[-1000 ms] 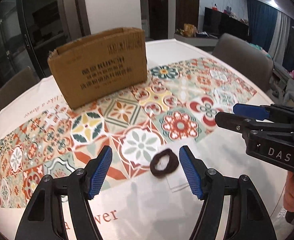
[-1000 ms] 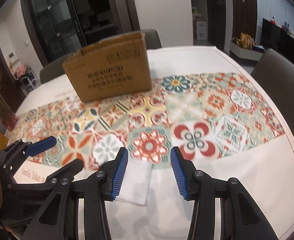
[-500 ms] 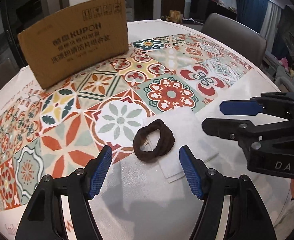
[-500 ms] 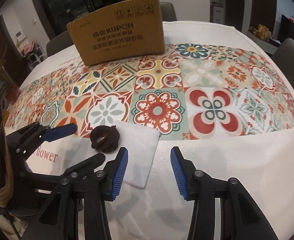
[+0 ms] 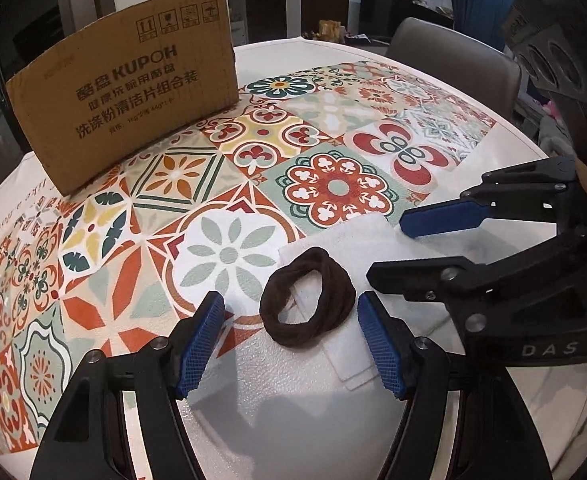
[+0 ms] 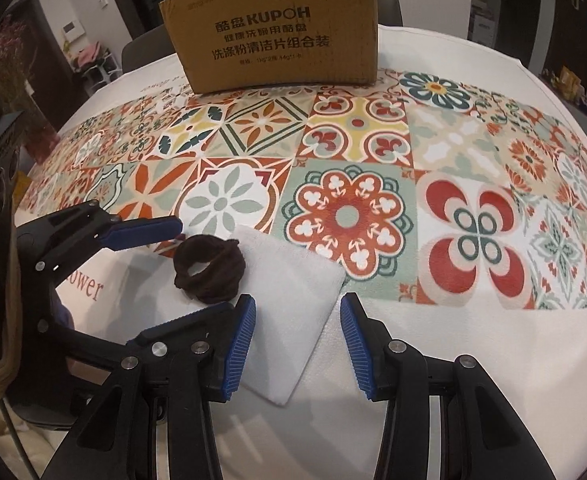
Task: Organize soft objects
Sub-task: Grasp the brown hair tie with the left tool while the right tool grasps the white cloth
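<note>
A dark brown hair scrunchie (image 5: 307,300) lies on the left edge of a folded white cloth (image 5: 357,244) on the round table. My left gripper (image 5: 291,342) is open, its blue pads on either side of the scrunchie, just short of it. In the right wrist view the scrunchie (image 6: 209,268) sits on the cloth (image 6: 289,300), and my right gripper (image 6: 297,344) is open over the cloth's near right edge. The left gripper (image 6: 161,268) shows there at the left, the right gripper (image 5: 405,252) in the left wrist view at the right.
A brown cardboard box (image 5: 129,92) stands at the back of the table, also in the right wrist view (image 6: 277,28). A patterned tile cloth (image 6: 353,208) covers the table. Chairs (image 5: 453,56) stand around it.
Both grippers have moved forward and down toward the table. The scrunchie and white cloth now lie close between the fingers. Both stay open.
</note>
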The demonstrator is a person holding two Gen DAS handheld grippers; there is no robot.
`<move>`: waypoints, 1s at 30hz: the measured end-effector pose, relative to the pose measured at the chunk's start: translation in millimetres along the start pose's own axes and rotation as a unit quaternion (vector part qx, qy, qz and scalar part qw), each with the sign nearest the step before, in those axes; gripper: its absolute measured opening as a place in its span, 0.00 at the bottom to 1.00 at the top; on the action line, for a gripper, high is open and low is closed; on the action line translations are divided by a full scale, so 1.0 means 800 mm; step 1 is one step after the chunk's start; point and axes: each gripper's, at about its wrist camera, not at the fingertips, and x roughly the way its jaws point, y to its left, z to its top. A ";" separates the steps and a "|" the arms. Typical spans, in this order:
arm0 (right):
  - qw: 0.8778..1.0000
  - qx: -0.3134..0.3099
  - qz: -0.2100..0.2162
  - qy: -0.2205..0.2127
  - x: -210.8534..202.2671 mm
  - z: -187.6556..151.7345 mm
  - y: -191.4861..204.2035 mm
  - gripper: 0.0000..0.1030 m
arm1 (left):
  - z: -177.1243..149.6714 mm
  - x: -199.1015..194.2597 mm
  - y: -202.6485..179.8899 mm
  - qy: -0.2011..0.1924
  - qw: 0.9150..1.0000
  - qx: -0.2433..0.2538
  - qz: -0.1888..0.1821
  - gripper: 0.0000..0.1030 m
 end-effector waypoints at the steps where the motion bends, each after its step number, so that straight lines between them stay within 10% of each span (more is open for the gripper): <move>1: 1.000 -0.006 -0.002 0.000 0.001 0.001 0.001 0.44 | 0.000 0.001 0.000 0.000 1.000 -0.002 -0.002 0.63; 13: 0.999 -0.031 0.009 -0.006 0.005 0.004 0.004 0.45 | -0.006 -0.008 -0.015 -0.015 0.999 0.020 -0.034 0.15; 30: 0.995 -0.100 -0.025 -0.020 0.006 0.003 0.037 0.44 | -0.019 -0.018 0.008 -0.012 0.999 -0.038 -0.008 0.15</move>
